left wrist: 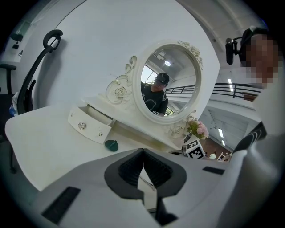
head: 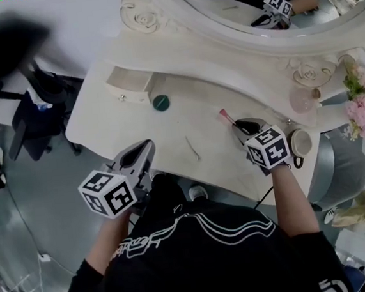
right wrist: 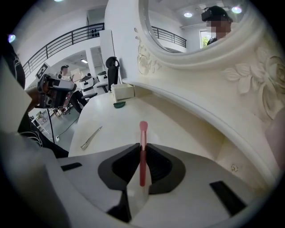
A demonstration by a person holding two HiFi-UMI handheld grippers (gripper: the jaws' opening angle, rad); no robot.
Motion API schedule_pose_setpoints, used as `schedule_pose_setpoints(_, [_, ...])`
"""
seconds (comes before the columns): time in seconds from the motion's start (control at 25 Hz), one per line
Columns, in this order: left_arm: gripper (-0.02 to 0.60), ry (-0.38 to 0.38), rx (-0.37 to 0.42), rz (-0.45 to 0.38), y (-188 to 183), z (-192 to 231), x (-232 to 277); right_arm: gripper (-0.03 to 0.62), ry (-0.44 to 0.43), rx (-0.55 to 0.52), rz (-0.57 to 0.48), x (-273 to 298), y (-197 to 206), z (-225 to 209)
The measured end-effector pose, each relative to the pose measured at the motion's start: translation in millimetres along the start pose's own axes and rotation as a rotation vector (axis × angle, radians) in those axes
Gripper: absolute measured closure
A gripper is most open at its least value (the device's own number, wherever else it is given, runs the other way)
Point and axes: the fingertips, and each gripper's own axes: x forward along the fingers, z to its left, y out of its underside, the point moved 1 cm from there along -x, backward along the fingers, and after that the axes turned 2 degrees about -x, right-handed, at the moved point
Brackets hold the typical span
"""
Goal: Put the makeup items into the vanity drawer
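A: Makeup applicator (head: 225, 115) first. Where is it in the head view?
B: Gripped in the right gripper (head: 236, 125), pink tip pointing away from the person, over the right part of the vanity top (head: 103, 121). It is well apart from the drawer (head: 130, 83), which stands pulled open at the far left.
A: What else lies there?
B: A green compact (head: 161, 102) lies just beside the drawer, and metal tweezers (head: 193, 147) lie mid-table. The left gripper (head: 145, 146) is at the near edge. Pink flowers (head: 361, 102) stand at the right, below the mirror (head: 252, 7).
A: And the left gripper view?
B: Its jaws are pressed together tip to tip with nothing between them. Beyond them are the open drawer (left wrist: 91, 124), the green compact (left wrist: 111, 145) in front of it, the oval mirror (left wrist: 169, 80) and the flowers (left wrist: 198, 129).
A: The right gripper view?
B: The right gripper (right wrist: 142, 146) is clamped on the makeup applicator (right wrist: 142, 153). The red stem runs straight between the pads and the pink tip sticks out ahead. I cannot tell whether the tip touches the top. The tweezers (right wrist: 91, 138) lie to the left. Farther off, the green compact (right wrist: 119, 104) sits near the drawer (right wrist: 122, 92), and the left gripper (right wrist: 60, 89) shows at the far left.
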Motion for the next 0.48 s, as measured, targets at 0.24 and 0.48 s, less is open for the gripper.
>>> schedule_pose_setpoints(0.24, [0.558, 0.009, 0.005, 0.004, -17.1, 15.3, -0.6, 0.530, -0.001, -0.037, -0.043, 2.7, -39.9, 11.9])
schedule_pose_setpoints(0.48, [0.560, 0.015, 0.008, -0.004, -40.3, 34.1, -5.7, 0.530, 0.003, -0.087, -0.072, 5.0, -83.0, 24.0])
